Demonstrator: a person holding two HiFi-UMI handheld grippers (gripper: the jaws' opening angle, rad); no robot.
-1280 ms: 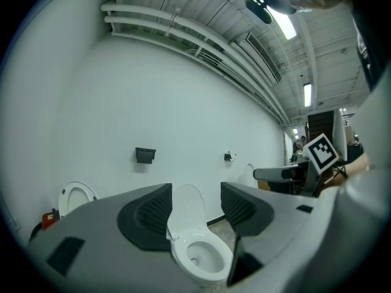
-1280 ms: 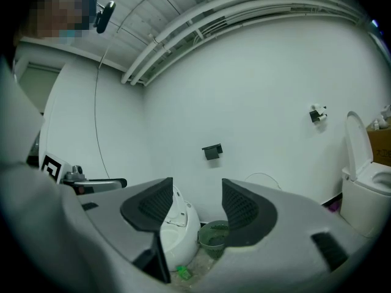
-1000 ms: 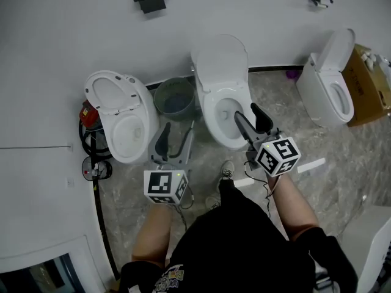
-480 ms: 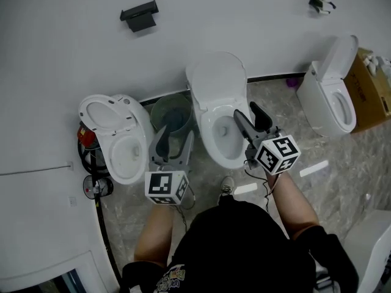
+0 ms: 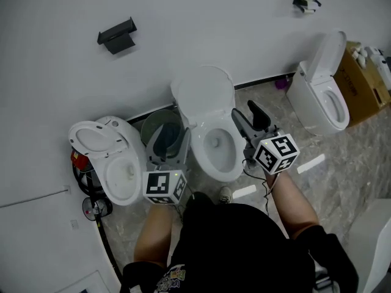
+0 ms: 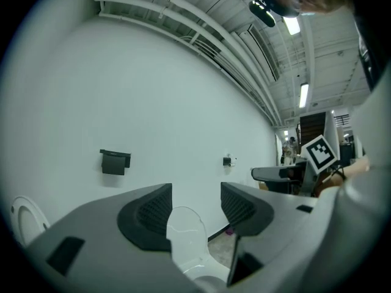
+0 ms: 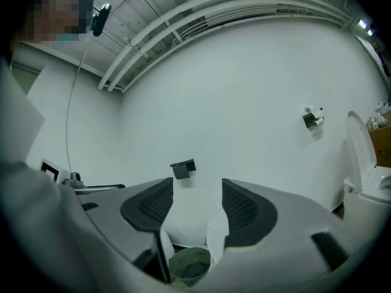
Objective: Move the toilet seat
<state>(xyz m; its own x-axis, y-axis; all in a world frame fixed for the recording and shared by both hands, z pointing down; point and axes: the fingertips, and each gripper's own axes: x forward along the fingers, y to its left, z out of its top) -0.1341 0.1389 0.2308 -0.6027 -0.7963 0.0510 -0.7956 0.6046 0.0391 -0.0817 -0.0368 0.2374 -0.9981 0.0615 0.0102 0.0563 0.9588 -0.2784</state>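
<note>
The middle toilet is white, and its lid stands raised against the wall. My left gripper hovers open just left of its bowl, over a green bin. My right gripper hovers open at the bowl's right edge. Neither one touches the toilet. In the left gripper view the raised lid shows between the empty open jaws of the left gripper. In the right gripper view the right gripper is open and empty, with the bin and the lid's edge below it.
A second toilet with raised seat stands at the left, with red and black gear beside it. A third toilet and a cardboard box stand at the right. A black holder and a paper holder hang on the wall.
The toilets and wall fittings have slid down and left in the head view, so the middle bowl now lies between the grippers. Both grippers stay open and level.
</note>
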